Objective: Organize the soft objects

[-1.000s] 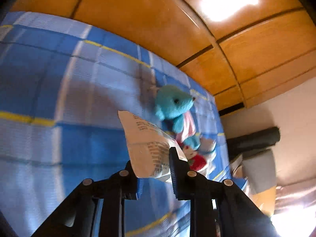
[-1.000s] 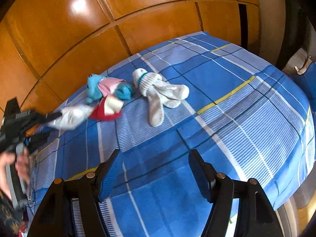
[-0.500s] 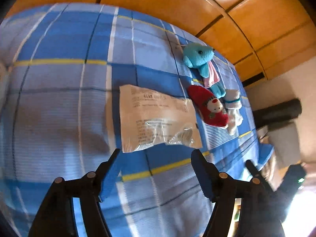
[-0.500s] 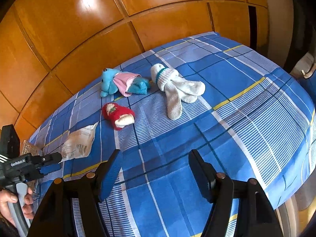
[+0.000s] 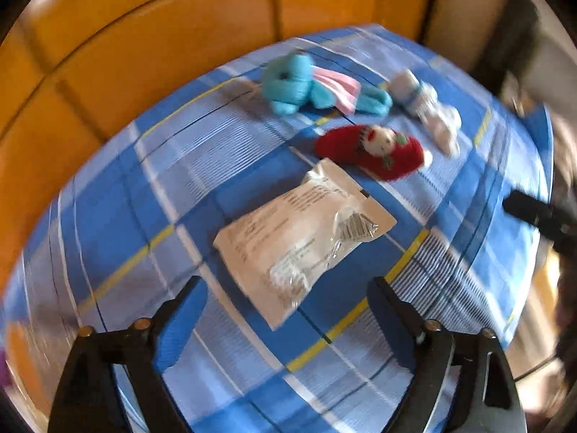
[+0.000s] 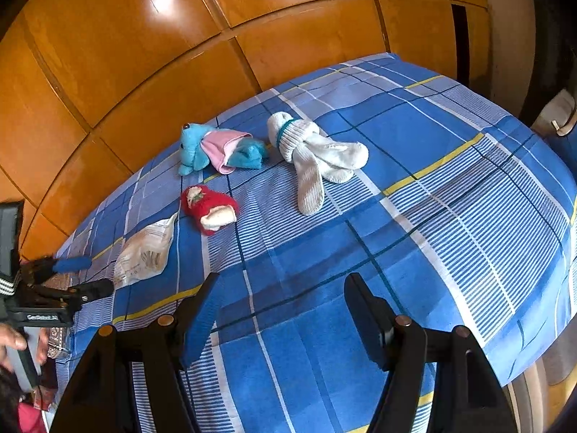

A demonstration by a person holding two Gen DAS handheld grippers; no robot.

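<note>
A white plastic packet (image 5: 303, 238) (image 6: 144, 252) lies flat on the blue checked bedsheet (image 5: 151, 187) (image 6: 450, 223). Beyond it lie a red sock with a snowman face (image 5: 371, 151) (image 6: 209, 207), a turquoise plush toy with a pink cloth (image 5: 310, 86) (image 6: 220, 148) and a bundle of white socks (image 5: 425, 108) (image 6: 317, 158). My left gripper (image 5: 288, 306) (image 6: 86, 276) hovers just short of the packet, its jaws opening, nothing between them. My right gripper (image 6: 281, 299) stands open over bare sheet nearer the front, apart from everything.
An orange wooden panelled wall (image 6: 216, 54) (image 5: 126, 54) runs behind the bed. The bed's right edge (image 6: 541, 353) drops off to the floor. A person's hand (image 6: 14, 339) holds the left tool at the bed's left side, over some patterned items.
The left gripper let go of the packet, which now lies on the sheet. Its jaws spread wide, and it rolled and drew back. The right gripper kept still.
</note>
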